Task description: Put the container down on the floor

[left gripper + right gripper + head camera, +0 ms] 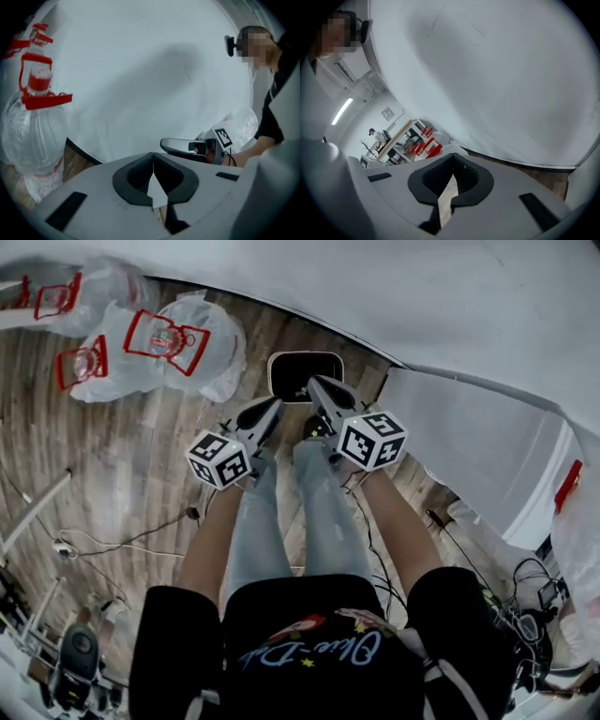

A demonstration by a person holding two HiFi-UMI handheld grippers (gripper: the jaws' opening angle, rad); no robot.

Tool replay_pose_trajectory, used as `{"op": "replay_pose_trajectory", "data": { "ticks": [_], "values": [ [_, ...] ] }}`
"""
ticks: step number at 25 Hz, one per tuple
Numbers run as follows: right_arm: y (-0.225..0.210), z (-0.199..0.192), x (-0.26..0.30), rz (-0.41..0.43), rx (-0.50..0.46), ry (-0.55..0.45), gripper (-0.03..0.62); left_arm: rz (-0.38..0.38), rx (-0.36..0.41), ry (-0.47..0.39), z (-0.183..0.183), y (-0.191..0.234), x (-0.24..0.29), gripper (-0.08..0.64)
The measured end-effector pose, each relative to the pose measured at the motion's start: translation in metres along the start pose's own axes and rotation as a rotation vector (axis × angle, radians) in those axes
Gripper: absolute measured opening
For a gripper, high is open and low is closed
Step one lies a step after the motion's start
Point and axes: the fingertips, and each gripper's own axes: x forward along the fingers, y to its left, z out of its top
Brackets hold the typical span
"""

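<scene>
In the head view a dark rectangular container (305, 374) with a pale rim rests on the wooden floor against the white wall. Both grippers hover just short of it, apart from it. My left gripper (273, 407) points at its lower left corner and is shut with nothing held. My right gripper (316, 383) reaches over its lower edge, also shut and empty. In the left gripper view the jaws (153, 158) meet tip to tip, and the right gripper (187, 147) shows beyond them. The right gripper view shows its jaws (453, 160) closed too; the container is not visible there.
Large clear water bottles with red handles (173, 341) lie on the floor at the far left; one (33, 126) looms close in the left gripper view. Cables (122, 542) trail across the floor. A white wall (450, 306) curves behind, with a white panel (478, 451) at right.
</scene>
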Motion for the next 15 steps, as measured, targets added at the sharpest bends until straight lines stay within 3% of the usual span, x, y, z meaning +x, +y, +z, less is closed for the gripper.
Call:
{"op": "replay_pose_trajectory", "data": {
  "ticks": [5,15],
  "values": [
    [0.024,0.030,-0.026,-0.028,-0.048,-0.078,-0.001,-0.007,0.149,0.008,0.032,-0.035,-0.017,0.005],
    [0.086,0.078,-0.085,-0.036,-0.105,-0.166,-0.002,-0.026,0.316,0.003,0.091,-0.112,-0.054,0.005]
  ]
}}
